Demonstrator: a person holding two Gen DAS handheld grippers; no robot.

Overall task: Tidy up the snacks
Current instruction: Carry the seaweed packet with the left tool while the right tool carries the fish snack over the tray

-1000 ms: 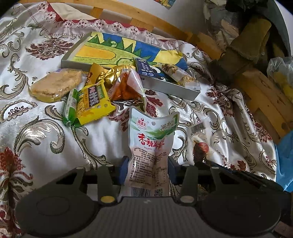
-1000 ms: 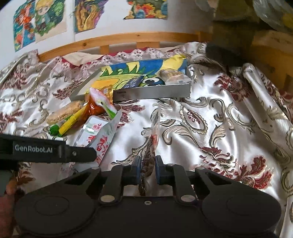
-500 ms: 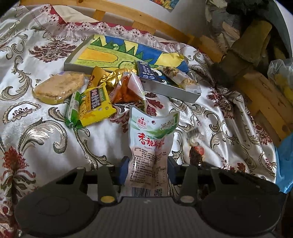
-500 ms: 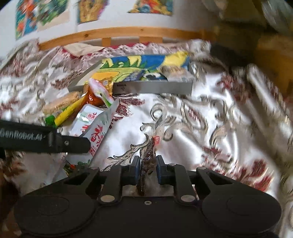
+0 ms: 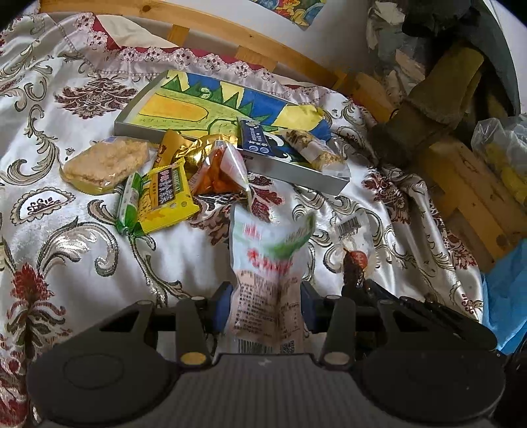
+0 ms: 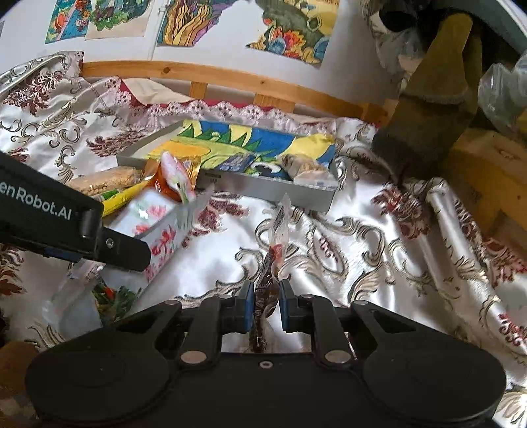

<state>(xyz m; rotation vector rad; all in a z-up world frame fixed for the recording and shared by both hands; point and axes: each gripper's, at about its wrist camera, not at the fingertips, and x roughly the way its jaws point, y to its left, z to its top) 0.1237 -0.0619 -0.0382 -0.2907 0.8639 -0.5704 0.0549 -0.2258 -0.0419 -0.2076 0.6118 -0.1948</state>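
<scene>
Two snacks [image 5: 290, 148] in tray [image 5: 171, 108], five beside

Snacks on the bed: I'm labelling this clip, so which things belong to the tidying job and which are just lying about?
Job:
white pouch, in left hand-held gripper
clear packet, in right hand-held gripper
painted tray
yellow packet
orange bag
rice cake

Lying about:
patterned bedcover
wooden rail
wall pictures
</scene>
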